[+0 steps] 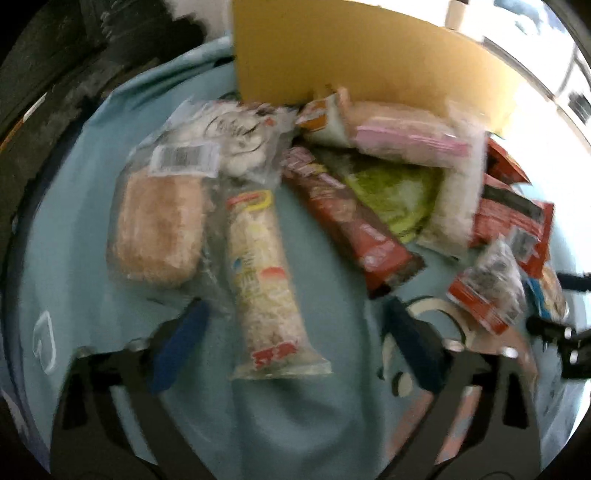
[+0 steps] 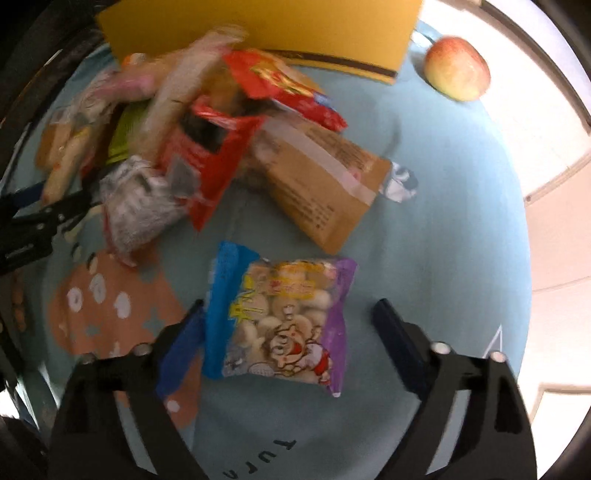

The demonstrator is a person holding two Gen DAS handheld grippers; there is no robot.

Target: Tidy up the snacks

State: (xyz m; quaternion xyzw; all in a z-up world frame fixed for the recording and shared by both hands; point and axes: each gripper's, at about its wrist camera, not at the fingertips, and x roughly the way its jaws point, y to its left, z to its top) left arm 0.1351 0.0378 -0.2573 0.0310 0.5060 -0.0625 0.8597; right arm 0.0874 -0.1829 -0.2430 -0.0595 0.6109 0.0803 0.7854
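A heap of snack packs lies on a light blue cloth (image 1: pixel 74 229). In the left wrist view a long clear pack of pale crackers (image 1: pixel 264 273) lies between the fingers of my left gripper (image 1: pixel 295 310), which is open, with a gap on both sides. Beside it are a wrapped bread bun (image 1: pixel 159 229) and a long red bar (image 1: pixel 347 221). In the right wrist view my right gripper (image 2: pixel 290 306) is open around a blue and purple cartoon snack bag (image 2: pixel 280 325). Its left finger is at the bag's blue edge and its right finger stands clear.
A yellow cardboard box (image 2: pixel 258 29) stands behind the heap. An apple (image 2: pixel 458 68) rests at the back right, and a brown paper pack (image 2: pixel 325 184) and red bags (image 2: pixel 214 158) lie in the middle. The left gripper's finger (image 2: pixel 48 214) shows at the left edge.
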